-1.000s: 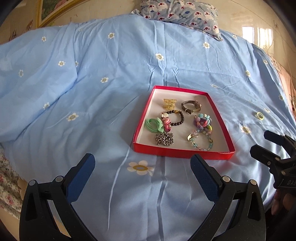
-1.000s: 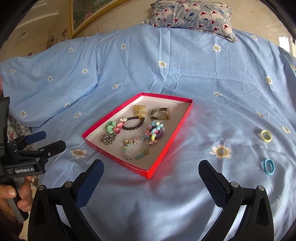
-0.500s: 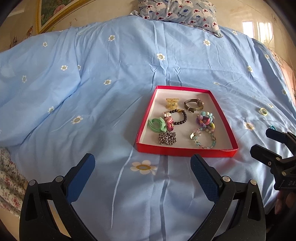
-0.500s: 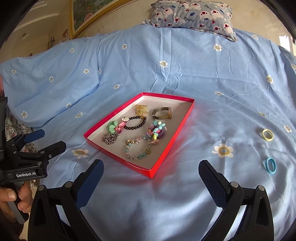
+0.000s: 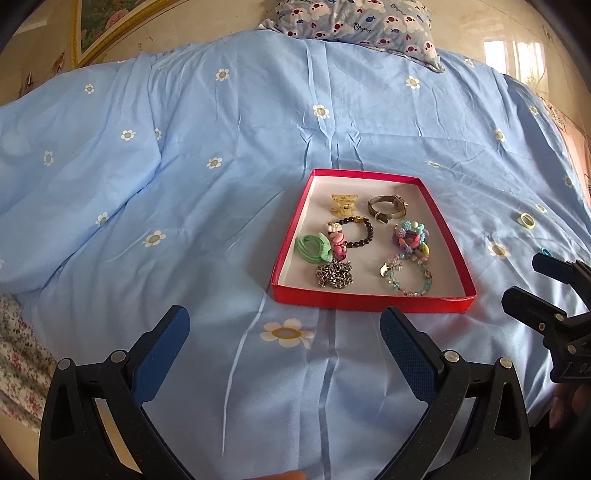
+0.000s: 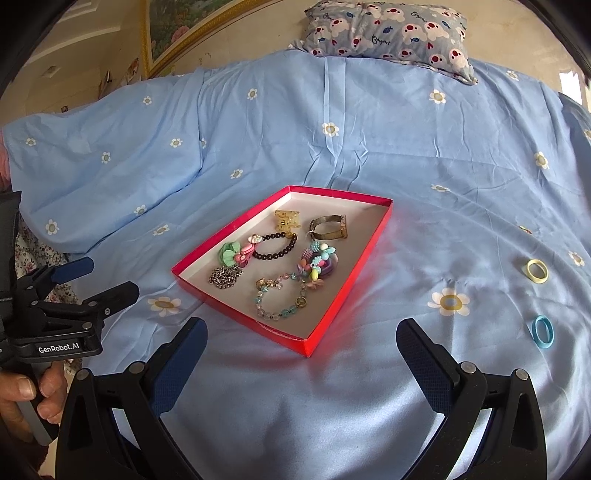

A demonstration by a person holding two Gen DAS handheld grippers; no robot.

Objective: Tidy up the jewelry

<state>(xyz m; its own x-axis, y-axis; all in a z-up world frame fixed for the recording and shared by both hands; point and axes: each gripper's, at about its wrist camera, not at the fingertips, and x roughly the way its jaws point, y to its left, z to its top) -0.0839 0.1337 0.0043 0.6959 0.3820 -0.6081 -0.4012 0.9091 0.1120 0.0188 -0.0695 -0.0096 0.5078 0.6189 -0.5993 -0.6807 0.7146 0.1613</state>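
On the blue daisy-print bedspread (image 6: pixel 406 155), the yellow ring (image 6: pixel 537 271) and blue ring (image 6: pixel 542 331) lie outside the red tray (image 6: pixel 347 291), off to my right, nearer my empty, wide-open right gripper (image 6: pixel 301 343) than my equally spread left gripper (image 5: pixel 284 332).

A light blue daisy-print bedspread (image 5: pixel 221 184) is covering the bed, wrinkling along its centre. A patterned pillow (image 6: pixel 388 29) is lying at the far edge, a gilt-framed picture (image 6: pixel 177 33) hanging behind the far left corner.
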